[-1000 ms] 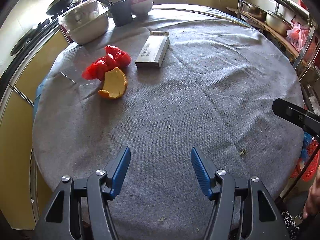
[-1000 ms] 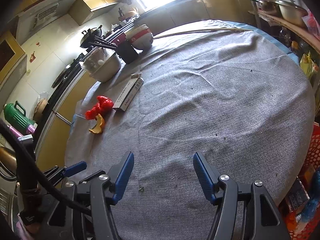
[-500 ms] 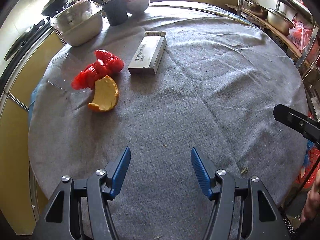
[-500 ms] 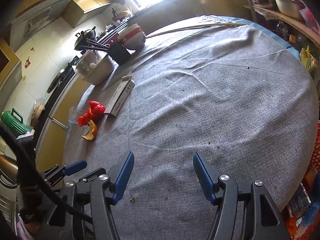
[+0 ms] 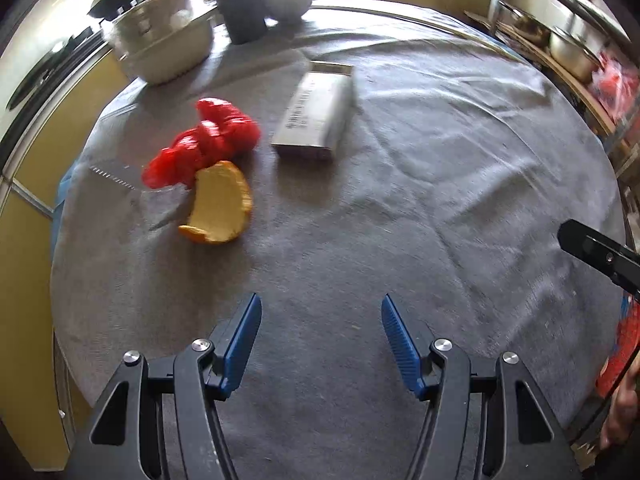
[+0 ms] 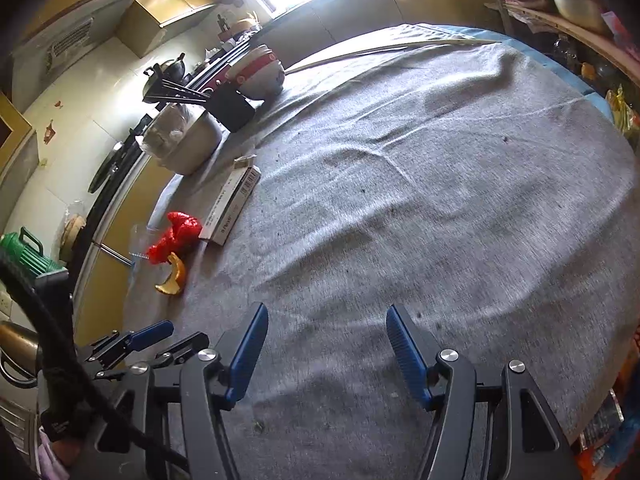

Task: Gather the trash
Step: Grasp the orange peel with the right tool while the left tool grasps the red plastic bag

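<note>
Grey-clothed surface (image 5: pixel 440 184) under both grippers. Box (image 5: pixel 316 120) ahead of my left gripper (image 5: pixel 321 332), red wrapper (image 5: pixel 204 140) and orange peel (image 5: pixel 220 204) ahead-left, touching each other. Both grippers wide, empty; right gripper (image 6: pixel 326 340) well off. I'd straddle the peel's rim, close gently.

left gripper (image 5: pixel 321 340): black angular plastic frame with triangular cut-outs
left finger pads (image 5: pixel 243 338): blue, ribbed on the inner face
left screws: round silver heads, two on each finger arm
right gripper (image 6: pixel 327 350): same black frame, same blue ribbed pads (image 6: pixel 403 347)
right screws: silver, two per arm
cable (image 6: pixel 48 332): thick, black, curved, left of the right gripper
skin (image 5: pixel 622 408): bare, right of the left gripper
</note>
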The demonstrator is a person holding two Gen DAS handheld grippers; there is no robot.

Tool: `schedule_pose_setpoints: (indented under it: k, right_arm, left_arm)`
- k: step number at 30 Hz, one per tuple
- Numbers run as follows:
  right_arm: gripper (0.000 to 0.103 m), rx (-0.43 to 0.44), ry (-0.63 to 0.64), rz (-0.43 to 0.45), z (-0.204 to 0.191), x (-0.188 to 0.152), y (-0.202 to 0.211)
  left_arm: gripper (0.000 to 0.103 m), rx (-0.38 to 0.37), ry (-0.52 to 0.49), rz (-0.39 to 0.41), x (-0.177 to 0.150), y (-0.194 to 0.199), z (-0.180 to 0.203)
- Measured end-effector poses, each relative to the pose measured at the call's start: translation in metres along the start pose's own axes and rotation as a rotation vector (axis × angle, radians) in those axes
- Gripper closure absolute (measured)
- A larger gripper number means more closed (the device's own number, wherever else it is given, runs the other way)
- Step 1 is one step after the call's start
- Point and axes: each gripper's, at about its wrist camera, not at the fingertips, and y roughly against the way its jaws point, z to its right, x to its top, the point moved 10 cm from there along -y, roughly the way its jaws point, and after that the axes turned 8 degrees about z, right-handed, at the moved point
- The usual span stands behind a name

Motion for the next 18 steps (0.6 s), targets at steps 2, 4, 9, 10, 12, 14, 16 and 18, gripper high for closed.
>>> schedule_pose_setpoints:
  k: [2,4,9,10,12,14,16,18]
  right_arm:
    - [0.037,0.008,-0.005,-0.006,-0.003,0.005,-0.005]
    - [0.037,0.02,-0.001,-0.01,-0.01,0.01,-0.012]
    - [0.037,0.059,0.025,-0.028,-0.037,0.023,-0.034]
    - [0.037,0.07,0.032,-0.037,-0.045,0.025,-0.041]
    - [0.037,0.09,0.052,-0.057,-0.061,0.027,-0.053]
    - [0.037,0.11,0.073,-0.072,-0.077,0.027,-0.064]
    - [0.037,0.128,0.083,-0.09,-0.092,0.026,-0.074]
    - [0.037,0.161,0.093,-0.109,-0.109,0.023,-0.082]
  left_arm:
    - [0.04,0.012,0.028,0.003,0.003,-0.001,-0.015]
    - [0.04,0.036,0.06,0.007,0.007,-0.003,-0.036]
    - [0.04,0.085,0.144,0.012,0.012,-0.008,-0.086]
    - [0.04,0.091,0.159,0.014,0.013,-0.009,-0.094]
    - [0.04,0.101,0.185,0.017,0.015,-0.009,-0.109]
    - [0.04,0.113,0.216,0.022,0.017,-0.009,-0.125]
    - [0.04,0.118,0.249,0.023,0.016,-0.008,-0.141]
    - [0.04,0.121,0.278,0.027,0.015,-0.007,-0.152]
